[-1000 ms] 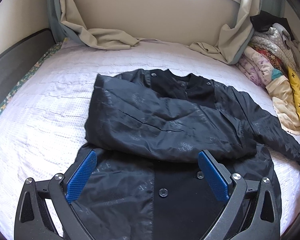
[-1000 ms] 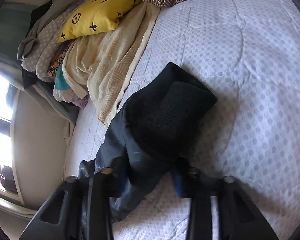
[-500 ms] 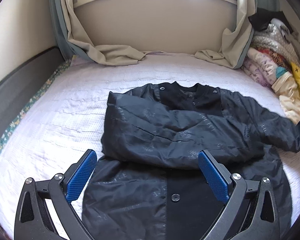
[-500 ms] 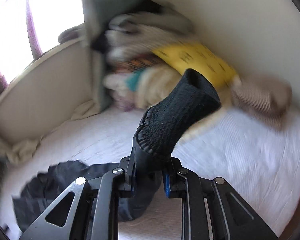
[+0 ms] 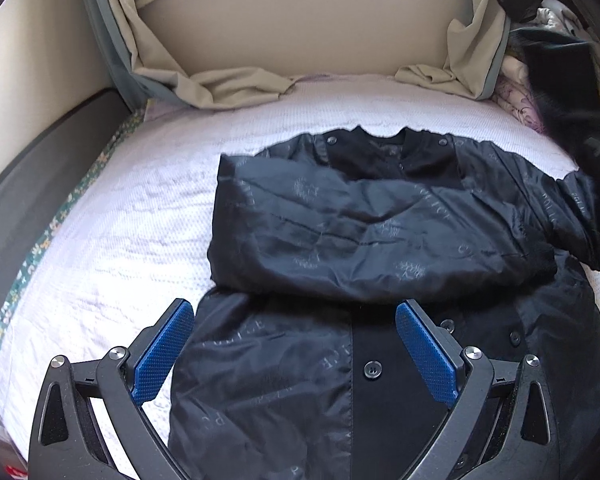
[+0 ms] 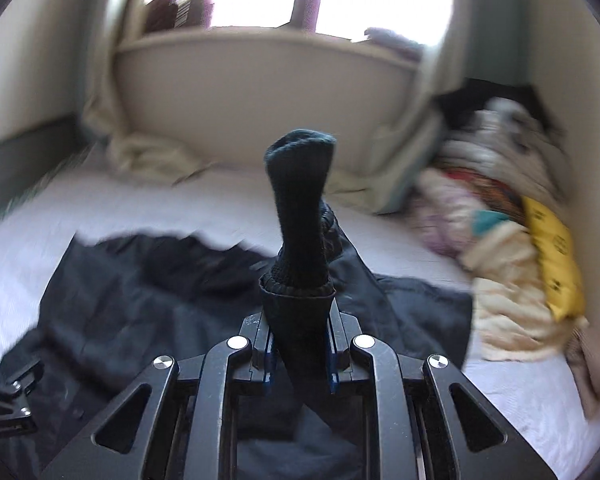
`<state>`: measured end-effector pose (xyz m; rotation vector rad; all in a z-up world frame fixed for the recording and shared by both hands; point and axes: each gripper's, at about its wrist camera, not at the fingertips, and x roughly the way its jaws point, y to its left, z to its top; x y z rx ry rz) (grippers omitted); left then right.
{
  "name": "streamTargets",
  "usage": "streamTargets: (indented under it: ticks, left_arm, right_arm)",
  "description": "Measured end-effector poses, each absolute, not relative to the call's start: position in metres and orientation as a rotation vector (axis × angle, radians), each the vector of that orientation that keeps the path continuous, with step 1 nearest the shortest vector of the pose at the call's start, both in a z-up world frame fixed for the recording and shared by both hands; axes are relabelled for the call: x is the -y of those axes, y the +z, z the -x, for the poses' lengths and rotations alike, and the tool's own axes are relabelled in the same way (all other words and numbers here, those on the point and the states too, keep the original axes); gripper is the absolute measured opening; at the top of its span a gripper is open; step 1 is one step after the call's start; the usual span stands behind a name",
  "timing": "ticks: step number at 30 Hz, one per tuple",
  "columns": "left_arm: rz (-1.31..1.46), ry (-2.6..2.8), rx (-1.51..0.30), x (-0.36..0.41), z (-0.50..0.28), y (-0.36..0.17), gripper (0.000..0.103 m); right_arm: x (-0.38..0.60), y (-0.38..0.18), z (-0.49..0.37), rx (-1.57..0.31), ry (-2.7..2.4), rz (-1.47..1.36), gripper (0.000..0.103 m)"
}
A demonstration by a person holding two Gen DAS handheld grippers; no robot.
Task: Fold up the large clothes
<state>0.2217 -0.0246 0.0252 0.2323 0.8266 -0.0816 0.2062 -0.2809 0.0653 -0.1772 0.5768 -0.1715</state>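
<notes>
A black jacket lies front up on the white bed, its left sleeve folded across the chest. My left gripper is open and empty, hovering over the jacket's lower front. My right gripper is shut on the jacket's right sleeve just below the ribbed cuff, which sticks up above the jaws. The sleeve is lifted off the bed; in the left wrist view it rises at the far right. The jacket's body shows blurred below in the right wrist view.
A white quilt covers the bed. A pile of clothes with a yellow pillow lies along the right wall. Beige curtains rest at the far end under the window. A dark bed rail runs along the left.
My right gripper closed on the sleeve near the cuff, lifted it off the bed and swung it towards the jacket. My left gripper stayed open, pulling back slightly.
</notes>
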Motion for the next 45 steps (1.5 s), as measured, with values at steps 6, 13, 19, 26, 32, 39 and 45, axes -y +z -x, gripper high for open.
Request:
streamTargets:
  ticks: [6,13,19,26,32,39,45]
  left_arm:
    - [-0.218,-0.070,-0.857,0.017,-0.226,0.019,0.103]
    - [-0.190,-0.057,-0.881,0.007,-0.232,0.017,0.103]
    - [-0.114,-0.077,-0.915,-0.002,-0.236,0.021,0.103]
    - [0.022,-0.119,-0.922,-0.023,-0.237,0.038,0.103]
    - [0.204,-0.313,-1.036,-0.031,-0.254,0.037,0.092]
    - [0.278,-0.510,-1.138,0.007,-0.293,0.011,0.075]
    - [0.402,-0.565,-1.216,0.034,-0.323,-0.032,0.069]
  right_arm:
    - [0.228,0.003,-0.241,-0.738,-0.089,0.269,0.015]
    - [0.199,-0.053,-0.252,-0.862,-0.027,0.339,0.018]
    - [0.204,-0.040,-0.243,-0.879,0.089,0.201,0.066]
    - [0.248,0.025,-0.215,-0.826,0.134,-0.073,0.068]
    - [0.322,0.077,-0.177,-0.676,-0.004,-0.229,0.075]
    - [0.371,0.067,-0.178,-0.690,-0.079,-0.365,0.076]
    - [0.368,0.056,-0.188,-0.725,-0.057,-0.370,0.076]
